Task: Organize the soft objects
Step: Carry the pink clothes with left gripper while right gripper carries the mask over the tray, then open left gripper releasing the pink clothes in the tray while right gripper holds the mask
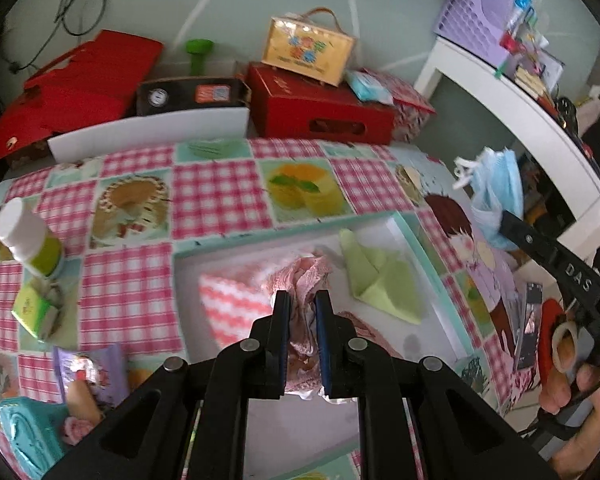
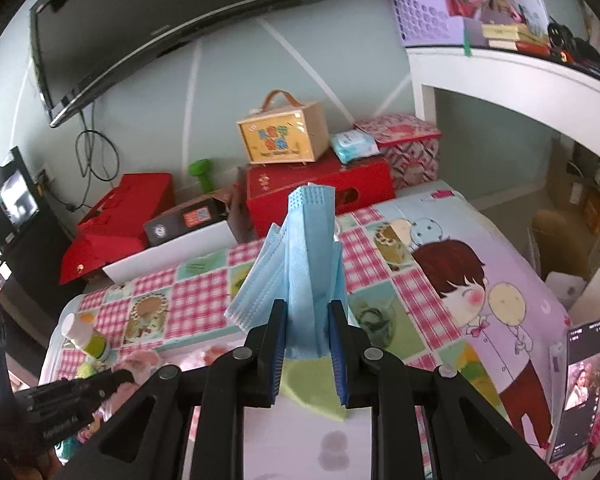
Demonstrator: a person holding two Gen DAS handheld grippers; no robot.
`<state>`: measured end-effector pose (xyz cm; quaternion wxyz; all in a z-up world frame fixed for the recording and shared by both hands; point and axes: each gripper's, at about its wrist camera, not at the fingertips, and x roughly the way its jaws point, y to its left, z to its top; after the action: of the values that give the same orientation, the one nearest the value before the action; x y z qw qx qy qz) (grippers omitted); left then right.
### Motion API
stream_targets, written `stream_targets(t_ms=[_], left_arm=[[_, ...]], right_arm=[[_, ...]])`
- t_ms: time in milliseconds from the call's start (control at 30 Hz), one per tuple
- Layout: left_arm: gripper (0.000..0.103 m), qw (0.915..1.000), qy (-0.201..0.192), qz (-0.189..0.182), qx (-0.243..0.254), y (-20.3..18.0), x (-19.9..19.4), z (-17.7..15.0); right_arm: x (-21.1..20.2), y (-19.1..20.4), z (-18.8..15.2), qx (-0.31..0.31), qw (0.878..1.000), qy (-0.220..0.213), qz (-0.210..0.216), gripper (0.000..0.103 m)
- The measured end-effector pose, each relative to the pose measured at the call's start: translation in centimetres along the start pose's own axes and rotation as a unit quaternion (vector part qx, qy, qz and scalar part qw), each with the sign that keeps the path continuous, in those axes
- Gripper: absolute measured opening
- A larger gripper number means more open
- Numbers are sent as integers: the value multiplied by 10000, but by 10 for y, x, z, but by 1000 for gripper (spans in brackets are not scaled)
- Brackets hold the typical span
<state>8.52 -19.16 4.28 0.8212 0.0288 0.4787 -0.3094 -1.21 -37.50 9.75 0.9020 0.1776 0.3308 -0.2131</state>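
Both grippers are loaded above the white tray (image 1: 428, 264), which lies on the patchwork tablecloth (image 1: 216, 200).

Left gripper (image 1: 303, 300): jaws narrow, clamped on a pink lace cloth (image 1: 308, 276). In the left wrist view the cloth bunches between the pads at lower centre and hangs directly over the tray interior, between a pink zigzag cloth (image 1: 232, 304) to its left and a folded green cloth (image 1: 384, 284) to its right.

Right gripper (image 2: 307, 314): jaws narrow, clamped on a blue face mask (image 2: 304, 256). In the right wrist view the mask's long axis runs straight ahead of the jaws, from frame centre upward, with pleats fanning left. The green cloth shows just below the fingertips at lower centre.

Governing relation: the lace cloth sits over the tray middle, while the mask, seen at the right edge of the left wrist view, is out past the tray's right rim. Judgement: the left hand is nearer to a release position; the right must travel inward over the rim first.
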Motion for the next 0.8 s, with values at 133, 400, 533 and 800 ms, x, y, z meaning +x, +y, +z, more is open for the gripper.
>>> stream_targets(t_ms=[133, 400, 533, 800], left_arm=[[13, 9998, 161, -17, 99, -8, 12, -3], [13, 9997, 231, 66, 85, -8, 35, -7], [13, 9989, 449, 154, 65, -8, 58, -13], [13, 9958, 822, 392, -51, -1, 94, -24]], right_arm=[[11, -5, -4, 71, 9998, 161, 42, 22], [52, -14, -20, 67, 9973, 727, -122, 22], [82, -17, -35, 37, 9925, 1210, -148, 22], [119, -19, -60, -26, 9823, 1862, -224, 22]])
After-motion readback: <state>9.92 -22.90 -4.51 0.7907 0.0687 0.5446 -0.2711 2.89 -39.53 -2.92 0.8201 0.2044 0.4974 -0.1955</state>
